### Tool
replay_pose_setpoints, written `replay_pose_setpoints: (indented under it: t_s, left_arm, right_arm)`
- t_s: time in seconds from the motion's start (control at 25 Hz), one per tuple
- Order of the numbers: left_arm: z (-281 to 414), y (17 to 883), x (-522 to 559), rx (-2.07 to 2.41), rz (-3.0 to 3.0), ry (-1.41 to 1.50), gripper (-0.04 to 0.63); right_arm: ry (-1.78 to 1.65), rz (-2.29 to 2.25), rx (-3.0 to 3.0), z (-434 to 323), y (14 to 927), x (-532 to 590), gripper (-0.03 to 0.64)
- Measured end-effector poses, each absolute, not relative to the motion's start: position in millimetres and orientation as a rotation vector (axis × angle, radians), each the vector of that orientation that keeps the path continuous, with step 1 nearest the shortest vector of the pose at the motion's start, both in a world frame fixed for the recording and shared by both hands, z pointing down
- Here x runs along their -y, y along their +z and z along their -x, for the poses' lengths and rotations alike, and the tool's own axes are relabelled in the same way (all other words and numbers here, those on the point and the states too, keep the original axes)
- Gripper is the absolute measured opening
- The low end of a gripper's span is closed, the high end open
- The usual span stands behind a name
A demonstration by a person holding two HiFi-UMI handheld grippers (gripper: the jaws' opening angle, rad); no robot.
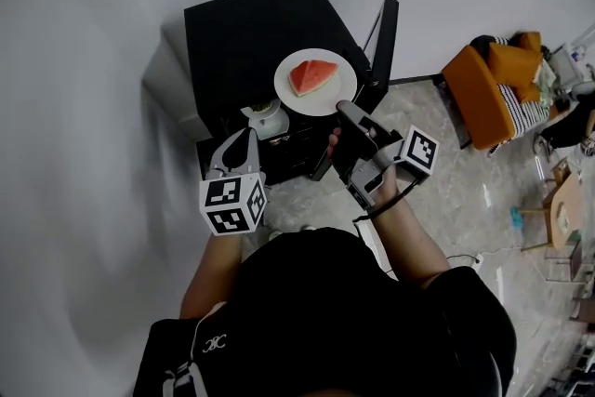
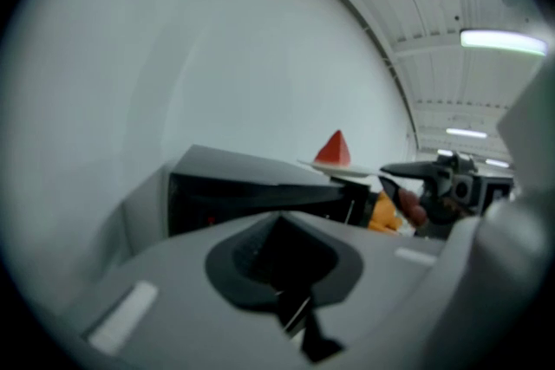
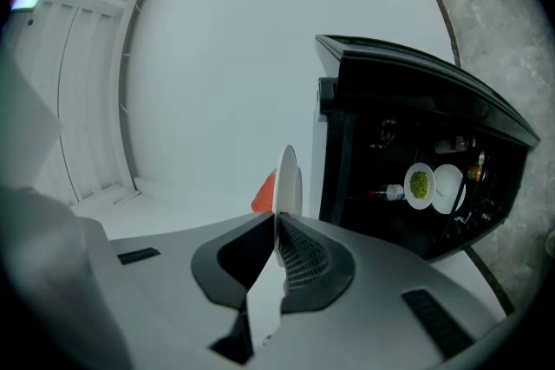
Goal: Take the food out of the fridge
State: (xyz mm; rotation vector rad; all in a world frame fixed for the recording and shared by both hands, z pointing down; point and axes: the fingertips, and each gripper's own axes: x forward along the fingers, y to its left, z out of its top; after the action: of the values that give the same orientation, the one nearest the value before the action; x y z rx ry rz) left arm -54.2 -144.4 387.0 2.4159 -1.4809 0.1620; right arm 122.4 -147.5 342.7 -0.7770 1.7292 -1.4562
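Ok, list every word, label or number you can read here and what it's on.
Readable text: none.
White emblem on the person's black top: too small to read.
Marker cubes: square patterns only, no letters.
Plate and fridge: no print visible.

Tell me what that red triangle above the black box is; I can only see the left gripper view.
Observer: The head view shows it from above: a watermelon slice on a round white plate, over the black fridge.
Operator: Is anything holding the plate?
Observer: Yes. In the right gripper view the right gripper has its fingers shut on the plate's rim, the plate edge-on between them.
Operator: Any food inside the fridge?
Observer: The right gripper view looks into the open fridge: a white bowl of something green sits inside, with a white dish beside it.
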Motion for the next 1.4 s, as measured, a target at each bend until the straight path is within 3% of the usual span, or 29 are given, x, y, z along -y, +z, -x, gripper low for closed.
replay_pose_setpoints:
  t_s: [0.32,1.2,1.24,1.32,1.4]
  left_arm:
    - [64,379,176,1.551,-2.34,0.164,-0.005]
    - [58,395,164,1.61,-2.294,0.237,-0.005]
    - [57,395,165,1.608,-2.295,0.238,-0.005]
    - [55,395,165,1.602,-2.297,0.239,-0.005]
    - [53,396,165,1.595,-2.3,0.24,-0.005]
  right_arm:
    - [-1.501,0.721,-1.687,-101,339,233,0.009]
    - [-1.616,0.888,-1.717,-69,371,257,0.009]
    - [-1.586,0.886,-1.733,-70,368,256,0.024]
    - [-1.523,0.867,-1.769,-73,362,252,0.126]
    - [-1.47,0.843,-1.818,-75,359,243,0.167]
